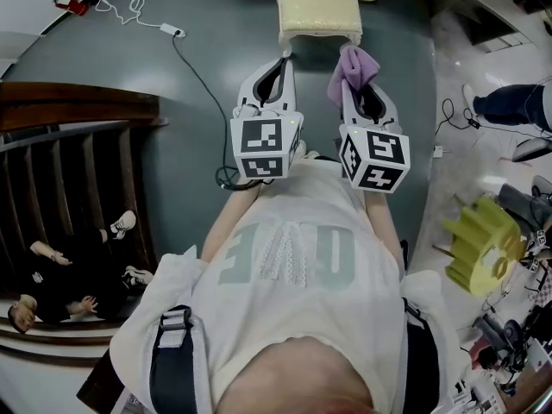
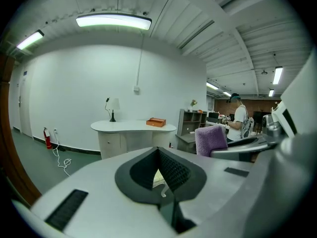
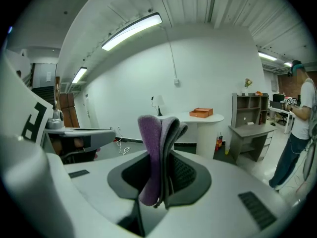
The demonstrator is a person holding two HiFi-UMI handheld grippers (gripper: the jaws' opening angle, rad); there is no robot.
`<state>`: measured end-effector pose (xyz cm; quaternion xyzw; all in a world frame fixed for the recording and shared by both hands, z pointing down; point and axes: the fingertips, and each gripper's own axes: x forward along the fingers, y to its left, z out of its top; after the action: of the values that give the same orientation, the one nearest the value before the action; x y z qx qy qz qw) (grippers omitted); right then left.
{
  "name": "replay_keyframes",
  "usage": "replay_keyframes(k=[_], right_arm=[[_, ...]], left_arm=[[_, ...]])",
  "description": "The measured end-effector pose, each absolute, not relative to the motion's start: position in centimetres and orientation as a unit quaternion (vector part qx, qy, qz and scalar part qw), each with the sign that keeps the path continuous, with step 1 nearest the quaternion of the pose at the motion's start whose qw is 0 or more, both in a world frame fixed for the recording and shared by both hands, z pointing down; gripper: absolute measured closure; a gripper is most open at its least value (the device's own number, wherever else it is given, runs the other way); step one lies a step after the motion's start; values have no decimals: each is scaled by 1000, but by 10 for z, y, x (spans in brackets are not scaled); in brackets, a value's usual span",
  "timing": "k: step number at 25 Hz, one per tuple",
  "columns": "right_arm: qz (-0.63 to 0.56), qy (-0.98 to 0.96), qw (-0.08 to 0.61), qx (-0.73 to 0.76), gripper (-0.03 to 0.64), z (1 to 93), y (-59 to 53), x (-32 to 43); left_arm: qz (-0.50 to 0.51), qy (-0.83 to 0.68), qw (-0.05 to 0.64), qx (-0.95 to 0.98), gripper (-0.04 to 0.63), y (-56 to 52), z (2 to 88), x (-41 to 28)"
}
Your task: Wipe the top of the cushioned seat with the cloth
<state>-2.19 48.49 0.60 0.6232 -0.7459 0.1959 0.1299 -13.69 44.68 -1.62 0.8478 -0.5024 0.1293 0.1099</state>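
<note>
The cushioned seat [image 1: 317,14] has a pale cream top and stands at the top of the head view, straight ahead of both grippers. My right gripper [image 1: 348,83] is shut on a folded purple cloth [image 1: 353,67], which stands up out of the jaws just short of the seat's near edge. In the right gripper view the cloth [image 3: 157,152] hangs pinched between the dark pads. My left gripper [image 1: 284,58] is level beside it, shut with nothing held, its tips at the seat's near left corner. In the left gripper view, the cloth [image 2: 212,139] shows to the right.
A white cable with an adapter [image 1: 171,30] trails over the grey-green floor. Dark wooden steps [image 1: 78,145] with a seated person [image 1: 52,274] lie to the left. A yellow object [image 1: 483,244] and clutter sit right. A white counter [image 2: 133,128] with lamp stands ahead.
</note>
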Motion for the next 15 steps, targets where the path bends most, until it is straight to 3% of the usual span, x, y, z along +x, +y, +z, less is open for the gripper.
replay_keyframes(k=[15], right_arm=[[188, -730, 135, 643, 525, 22, 408, 4]], left_arm=[[135, -507, 107, 844, 589, 358, 9, -152]])
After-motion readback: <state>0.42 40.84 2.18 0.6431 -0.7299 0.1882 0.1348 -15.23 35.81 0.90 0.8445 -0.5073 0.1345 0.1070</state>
